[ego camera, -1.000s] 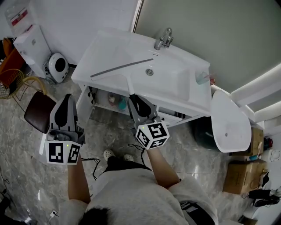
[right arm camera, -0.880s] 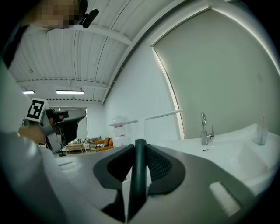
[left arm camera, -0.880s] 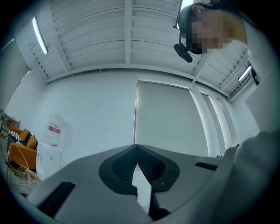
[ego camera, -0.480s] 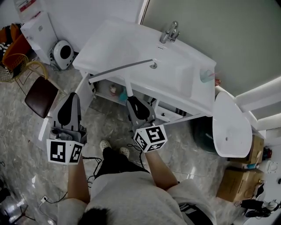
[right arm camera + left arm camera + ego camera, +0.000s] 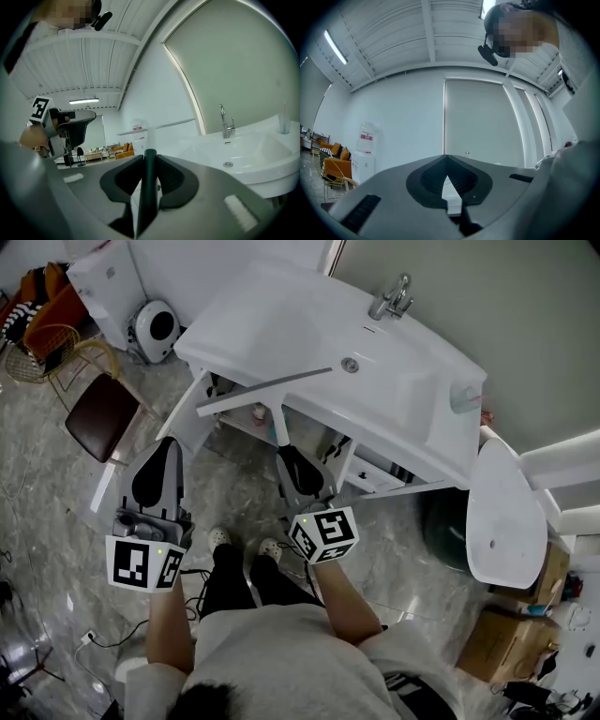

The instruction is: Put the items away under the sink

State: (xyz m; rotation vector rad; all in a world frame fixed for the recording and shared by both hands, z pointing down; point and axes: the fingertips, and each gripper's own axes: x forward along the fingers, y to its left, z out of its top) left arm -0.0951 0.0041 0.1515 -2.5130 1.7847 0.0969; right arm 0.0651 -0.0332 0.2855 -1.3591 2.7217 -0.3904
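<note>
My right gripper is shut on the dark handle of a squeegee. Its white shaft rises to a long grey blade that crosses in front of the white sink. In the right gripper view the handle stands upright between the pads of the right gripper. My left gripper hovers over the floor to the left, shut, with nothing in it; in its own view the left gripper has its tips together. The cabinet under the sink stands open, with small items dimly visible inside.
An open white cabinet door hangs left of the opening. A tap and a cup are on the sink. A brown chair, a round white appliance, a white oval lid and cardboard boxes surround it.
Both grippers have sunk and drawn back a little from the sink, which now lies higher in the head view. The right gripper still holds the squeegee.
</note>
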